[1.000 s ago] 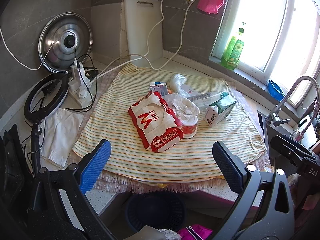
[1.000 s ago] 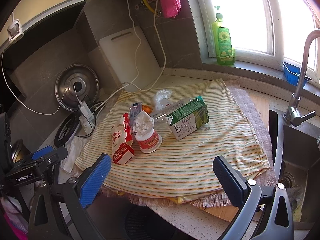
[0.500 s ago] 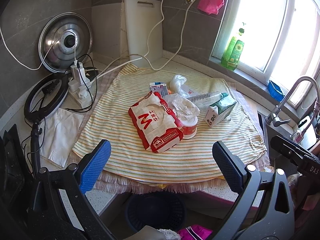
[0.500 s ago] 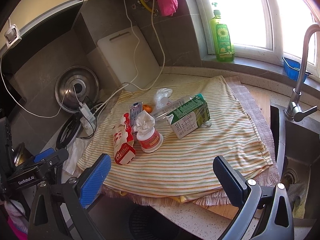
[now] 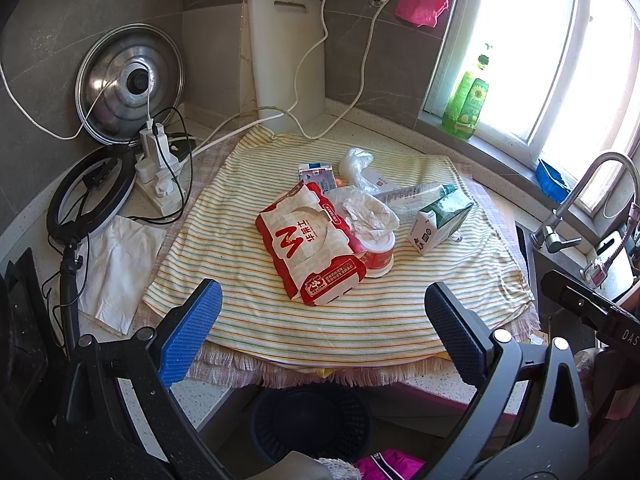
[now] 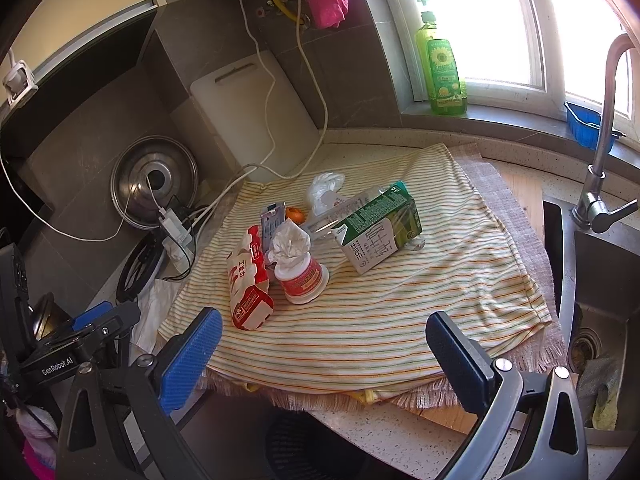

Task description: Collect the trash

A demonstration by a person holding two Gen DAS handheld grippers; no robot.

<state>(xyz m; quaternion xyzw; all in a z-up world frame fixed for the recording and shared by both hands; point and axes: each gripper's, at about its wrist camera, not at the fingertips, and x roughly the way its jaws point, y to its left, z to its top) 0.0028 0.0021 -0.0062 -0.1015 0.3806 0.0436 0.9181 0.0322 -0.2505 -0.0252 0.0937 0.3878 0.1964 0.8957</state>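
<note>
1. Your left gripper [image 5: 320, 332] is spread wide, nothing between the pads, hanging off the near edge of the counter. Your right gripper [image 6: 324, 354] is the same: wide, empty, at the near edge.
2. Below the counter edge, between the left fingers, sits a dark mesh trash bin [image 5: 312, 420].
3. On the counter lies a striped cloth [image 5: 248, 292] over a fringed mat [image 6: 536, 240]. All the trash sits on the cloth, clustered mid-cloth, apart from both grippers.
4. Nearest item is a red and white snack bag [image 5: 310, 248], lying flat. In your right view it is seen edge-on [image 6: 248, 280].
5. Touching its right side is a red and white cup [image 6: 302, 280], upright, with crumpled tissue [image 6: 290, 240] stuffed in the top.
6. Right of the cup lies a green and white milk carton [image 6: 380, 228] on its side, resting against a clear plastic bottle [image 5: 412, 196] behind it.
7. Behind the bag is a small blue and white carton [image 5: 316, 174], with a crumpled clear plastic bag [image 5: 354, 160] just beside it. A small orange item [image 6: 294, 213] sits between them; can't tell what it is.
8. Left of the cloth: white paper [image 5: 116, 268], ring light [image 5: 90, 192], power strip [image 5: 158, 172] with cables.
9. Far side: pot lid [image 5: 130, 84] and white cutting board [image 5: 286, 60] lean on the wall, green soap bottle [image 6: 440, 64] stands on the sill, faucet [image 6: 600, 132] and sink [image 6: 600, 280] at right.
</note>
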